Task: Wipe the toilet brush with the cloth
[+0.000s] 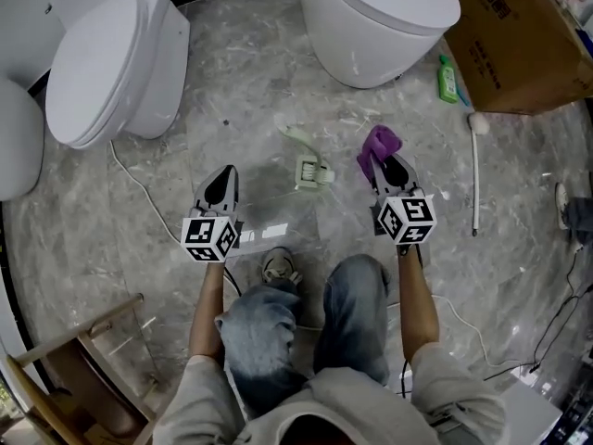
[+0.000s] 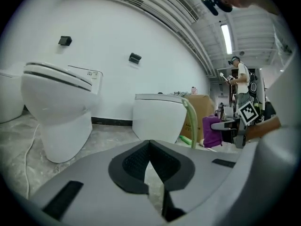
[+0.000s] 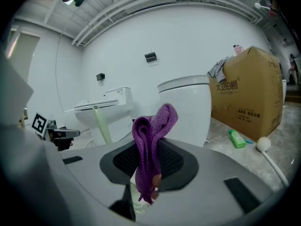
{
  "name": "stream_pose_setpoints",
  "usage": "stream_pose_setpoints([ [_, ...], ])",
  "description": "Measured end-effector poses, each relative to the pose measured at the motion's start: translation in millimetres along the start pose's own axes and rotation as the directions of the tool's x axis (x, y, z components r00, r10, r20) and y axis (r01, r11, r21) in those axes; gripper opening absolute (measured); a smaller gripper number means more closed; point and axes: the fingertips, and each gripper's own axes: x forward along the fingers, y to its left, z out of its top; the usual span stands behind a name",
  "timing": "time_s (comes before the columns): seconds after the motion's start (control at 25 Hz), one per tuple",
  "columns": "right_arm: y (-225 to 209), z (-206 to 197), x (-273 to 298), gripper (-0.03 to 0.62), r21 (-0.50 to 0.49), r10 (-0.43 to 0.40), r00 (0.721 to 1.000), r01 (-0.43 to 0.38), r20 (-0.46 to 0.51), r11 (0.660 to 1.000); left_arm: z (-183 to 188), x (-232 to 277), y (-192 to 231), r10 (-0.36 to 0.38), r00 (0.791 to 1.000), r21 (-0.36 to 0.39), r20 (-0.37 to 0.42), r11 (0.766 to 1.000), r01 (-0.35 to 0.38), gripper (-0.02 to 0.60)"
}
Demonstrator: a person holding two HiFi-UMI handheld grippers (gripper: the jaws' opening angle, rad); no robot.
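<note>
The pale green toilet brush [image 1: 311, 167] stands in its holder on the floor between my two grippers, its curved handle [image 2: 190, 120] rising up. My right gripper [image 1: 390, 171] is shut on a purple cloth [image 1: 379, 145], which sticks up in folds from between the jaws [image 3: 151, 135]. The brush handle [image 3: 101, 125] shows to its left, apart from the cloth. My left gripper [image 1: 221, 186] hovers left of the brush, shut with nothing between its jaws; their tips meet [image 2: 149, 143]. From the left gripper view, the cloth [image 2: 211, 132] shows beyond the handle.
White toilets stand at far left [image 1: 107, 63] and far centre [image 1: 375, 21]. A cardboard box [image 1: 519, 40], a green bottle [image 1: 447, 79] and a white long-handled tool [image 1: 475, 170] lie at right. A cable [image 1: 139, 188] runs across the floor; wooden furniture [image 1: 88, 360] at lower left. Another person [image 2: 242, 81] stands far off.
</note>
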Motion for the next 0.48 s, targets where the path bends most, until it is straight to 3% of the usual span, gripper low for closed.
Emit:
stream_pose_setpoints([
  [0.16,14.1,33.9,-13.4,0.109,-0.055,0.0,1.0,-0.001,-0.011,0.998,43.3,-18.0,2.1,0.014,1.0,0.021,0.002,1.0,-0.014,0.018],
  [0.36,31.8,97.3,-40.7,0.109,-0.143,-0.002,0.998,-0.008,-0.067,0.99,113.1,-45.5,9.9,0.062,0.998,-0.01,0.0,0.998,-0.062,0.018],
  [0.48,39.0,139.7,-57.9,0.109,-0.113,-0.026,0.996,0.016,-0.085,0.993,152.0,-69.7,12.8,0.099,0.995,-0.033,-0.02,0.994,-0.1,0.018],
])
